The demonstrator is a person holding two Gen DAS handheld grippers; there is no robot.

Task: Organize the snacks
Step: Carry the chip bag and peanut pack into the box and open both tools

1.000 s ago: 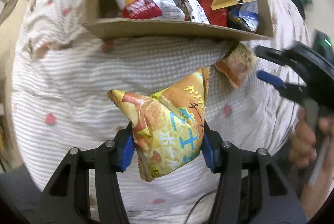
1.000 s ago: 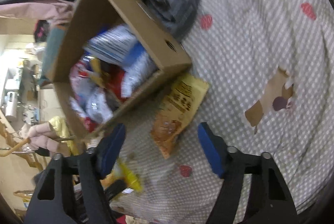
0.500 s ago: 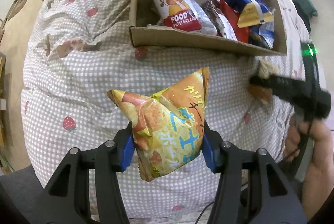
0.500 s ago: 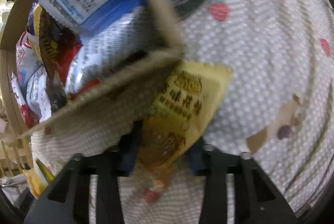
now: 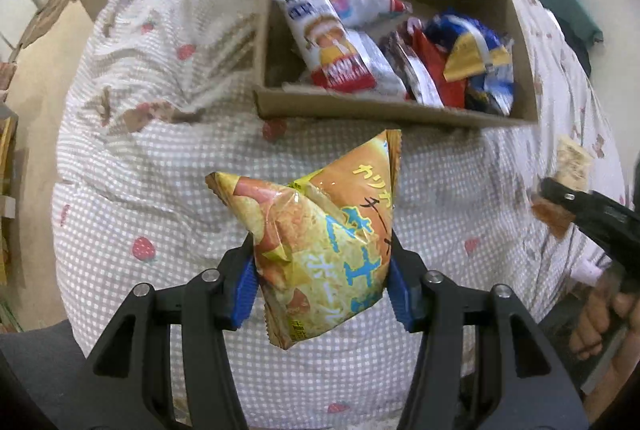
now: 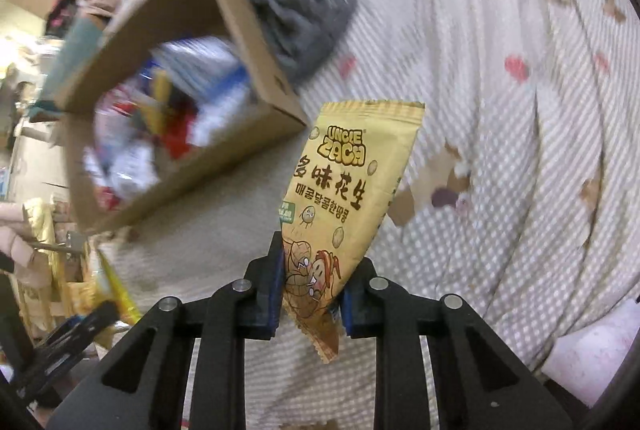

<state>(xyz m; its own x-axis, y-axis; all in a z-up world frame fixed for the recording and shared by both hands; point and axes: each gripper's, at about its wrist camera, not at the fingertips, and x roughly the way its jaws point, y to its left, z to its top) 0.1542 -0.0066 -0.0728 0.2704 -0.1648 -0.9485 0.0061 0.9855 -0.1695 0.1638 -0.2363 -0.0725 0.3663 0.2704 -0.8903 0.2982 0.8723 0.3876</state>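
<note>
Left gripper (image 5: 322, 280) clamps an orange chip bag (image 5: 320, 246), raised ahead of its fingers; right gripper (image 6: 310, 294) pinches a yellow peanut packet (image 6: 348, 189) upright; cardboard box (image 5: 396, 111) of snacks beyond both, on the checked quilt (image 5: 160, 189).

In my left gripper (image 5: 320, 286), black with blue pads (image 5: 245, 290), I see an orange-yellow chip bag (image 5: 320, 242) lettered in blue and white. My right gripper (image 6: 310, 296), also black with blue pads, shows a tan-yellow peanut packet (image 6: 352, 185) with dark lettering and a small green patch. The cardboard box (image 5: 384, 109) is plain brown, its packets red, white and blue. The bedspread (image 5: 160, 165) is white-and-grey checked with red strawberries.
</note>
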